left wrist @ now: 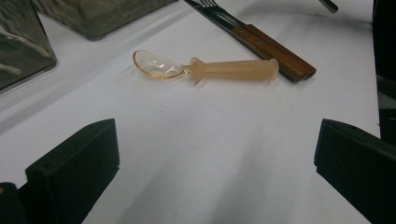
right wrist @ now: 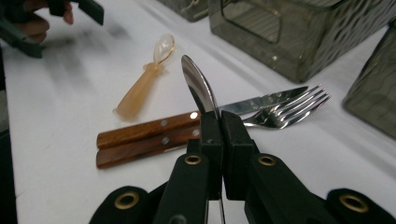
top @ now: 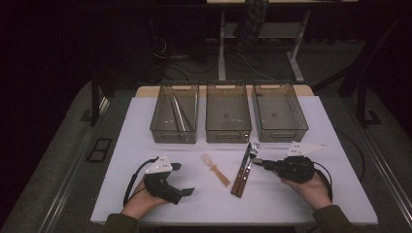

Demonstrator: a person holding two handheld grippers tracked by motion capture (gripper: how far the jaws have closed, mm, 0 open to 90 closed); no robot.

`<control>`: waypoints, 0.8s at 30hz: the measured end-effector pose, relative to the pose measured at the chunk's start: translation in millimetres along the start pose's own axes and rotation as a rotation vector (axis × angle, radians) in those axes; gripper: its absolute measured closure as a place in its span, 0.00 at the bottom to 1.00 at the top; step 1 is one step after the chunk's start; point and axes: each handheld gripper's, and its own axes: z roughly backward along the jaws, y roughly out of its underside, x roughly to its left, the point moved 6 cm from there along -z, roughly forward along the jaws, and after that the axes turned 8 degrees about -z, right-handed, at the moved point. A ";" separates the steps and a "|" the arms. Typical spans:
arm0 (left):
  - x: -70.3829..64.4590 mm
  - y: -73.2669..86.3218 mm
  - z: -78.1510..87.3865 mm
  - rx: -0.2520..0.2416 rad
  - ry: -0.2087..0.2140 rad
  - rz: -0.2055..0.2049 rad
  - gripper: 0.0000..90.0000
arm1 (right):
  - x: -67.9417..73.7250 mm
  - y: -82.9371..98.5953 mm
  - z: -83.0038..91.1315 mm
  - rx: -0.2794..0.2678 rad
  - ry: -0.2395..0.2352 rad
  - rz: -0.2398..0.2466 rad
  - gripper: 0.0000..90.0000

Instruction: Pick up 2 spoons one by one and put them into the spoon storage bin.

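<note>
Right gripper (right wrist: 219, 135), jaws clamped on a metal spoon (right wrist: 197, 88) (bowl up, toward 12 o'clock) for lifting; left gripper (left wrist: 215, 172) waits, jaws wide.

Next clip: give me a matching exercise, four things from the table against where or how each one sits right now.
Things:
1. metal spoon
2. plastic spoon
3. knife and fork
4. left gripper

States:
A. lying side by side on the table, wooden handles together
B. jaws wide apart, holding nothing
C. clamped between the jaws of the right gripper
D. lying alone on the white table, clear bowl, amber handle

Pairs: 1-C, 2-D, 3-A, 4-B
</note>
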 end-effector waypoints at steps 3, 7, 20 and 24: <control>1.7 -0.2 0.6 -0.010 0.001 0.010 0.00 | -2.2 -4.8 0.2 -0.024 0.007 -0.015 0.98; 0.6 -0.2 -0.2 -0.008 0.003 0.008 0.00 | -4.6 -13.4 0.3 -0.061 0.008 -0.033 0.98; 1.1 -0.5 0.3 -0.014 -0.004 0.014 0.00 | -12.0 -47.2 -5.6 -0.158 0.041 -0.053 0.98; 1.7 -0.7 0.2 -0.013 -0.007 0.016 0.00 | -13.1 -58.3 -9.6 -0.191 0.042 -0.064 0.98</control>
